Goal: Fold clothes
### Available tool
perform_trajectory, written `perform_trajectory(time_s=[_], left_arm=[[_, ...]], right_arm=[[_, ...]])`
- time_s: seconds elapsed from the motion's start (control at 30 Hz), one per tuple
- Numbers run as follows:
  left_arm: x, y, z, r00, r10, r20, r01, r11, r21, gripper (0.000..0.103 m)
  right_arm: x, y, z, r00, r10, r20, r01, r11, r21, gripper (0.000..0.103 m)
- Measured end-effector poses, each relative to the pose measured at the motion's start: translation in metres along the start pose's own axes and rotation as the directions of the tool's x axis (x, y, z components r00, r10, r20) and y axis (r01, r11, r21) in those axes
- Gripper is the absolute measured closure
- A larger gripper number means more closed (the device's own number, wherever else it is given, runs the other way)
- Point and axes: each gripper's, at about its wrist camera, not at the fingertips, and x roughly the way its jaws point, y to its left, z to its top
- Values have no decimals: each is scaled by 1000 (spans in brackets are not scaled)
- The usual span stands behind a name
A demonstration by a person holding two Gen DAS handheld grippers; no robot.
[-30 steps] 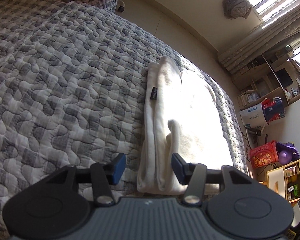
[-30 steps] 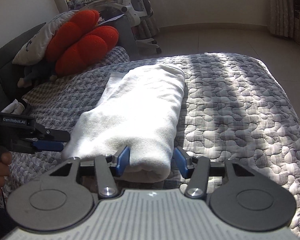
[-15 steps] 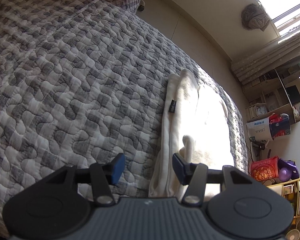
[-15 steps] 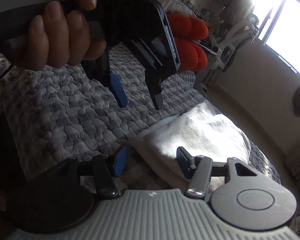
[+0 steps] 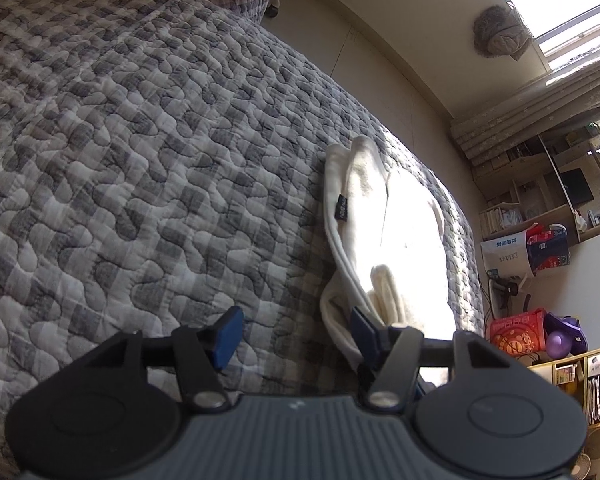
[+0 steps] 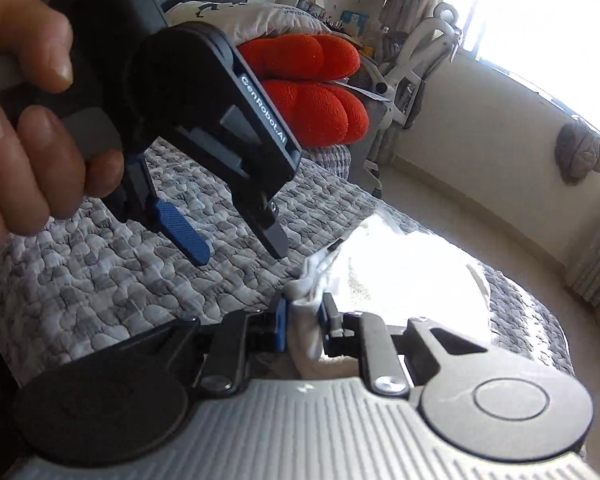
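- The folded white garment [image 5: 400, 248] lies on your grey quilted bedspread [image 5: 140, 160], near the bed's far edge on the floor side. Sun washes out most of its top.
- Long axis: in the left wrist view it runs from the near end at your left gripper up and away toward the bed's far corner. The stacked fold edges face left, with a small dark label [image 5: 342, 208] on that side.
- In the right wrist view the same garment [image 6: 412, 280] runs from your right gripper away to the right, toward the bright window.
- Right gripper [image 6: 302, 322]: jaws are closing, nearly together, with a bunched corner of the white cloth between the blue pads. Pads press on it from both sides.
- Left gripper [image 5: 296, 332]: jaws are opening, about half spread. Only bedspread shows between the pads. Its right-hand pad sits against the garment's near edge; I can't tell if it actually touches.
- The right wrist view shows the left gripper [image 6: 240, 236] above the bedspread, pointed down, pads apart and empty, with your hand [image 6: 32, 120] around its handle.
- Red plush cushion [image 6: 312, 92] sits at the head end, well apart from the garment.
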Motion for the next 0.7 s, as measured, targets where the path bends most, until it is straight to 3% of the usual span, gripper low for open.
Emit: perform_trajectory(time_s=[0.33,0.7], left_arm=[[14,-8,-14,994,-106,8,106,994,-25,36],[45,-26,-17,990,-128,-57,131,989,63,38]], right_arm=[[3,14,-8,1000,-1,-2,1,997,-77,85],[4,18,-10,1000,18,-3,-18,992,-121,85]])
